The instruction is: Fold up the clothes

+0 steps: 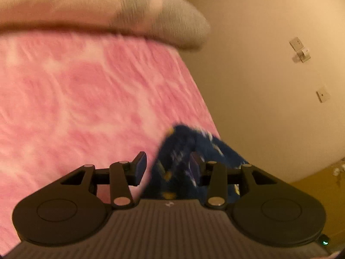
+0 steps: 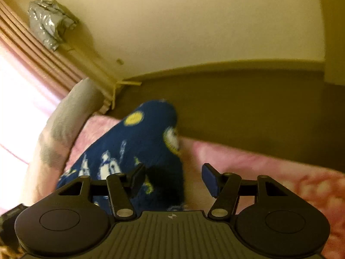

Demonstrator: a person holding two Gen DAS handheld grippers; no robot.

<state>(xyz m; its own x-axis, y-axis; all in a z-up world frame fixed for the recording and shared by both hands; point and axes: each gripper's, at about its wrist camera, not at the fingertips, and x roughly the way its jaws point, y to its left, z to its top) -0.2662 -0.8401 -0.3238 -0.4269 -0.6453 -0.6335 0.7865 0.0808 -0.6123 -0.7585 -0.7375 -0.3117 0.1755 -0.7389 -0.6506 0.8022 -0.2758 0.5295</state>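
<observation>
A bed cover [image 1: 86, 99] is spread across the bed, and a pillow [image 1: 103, 6] is laid along its far end. In the left wrist view, a garment [image 1: 185, 151] is bunched on the cover near its right edge, just before the left gripper [image 1: 170, 168] and partly between its fingers; a wall [image 1: 269, 64] is seen to the right of the bed. In the right wrist view, the same garment is heaped on the cover before the right gripper [image 2: 174, 179], more to its left side, with the pillow to the left and the floor [image 2: 248, 103] behind.
</observation>
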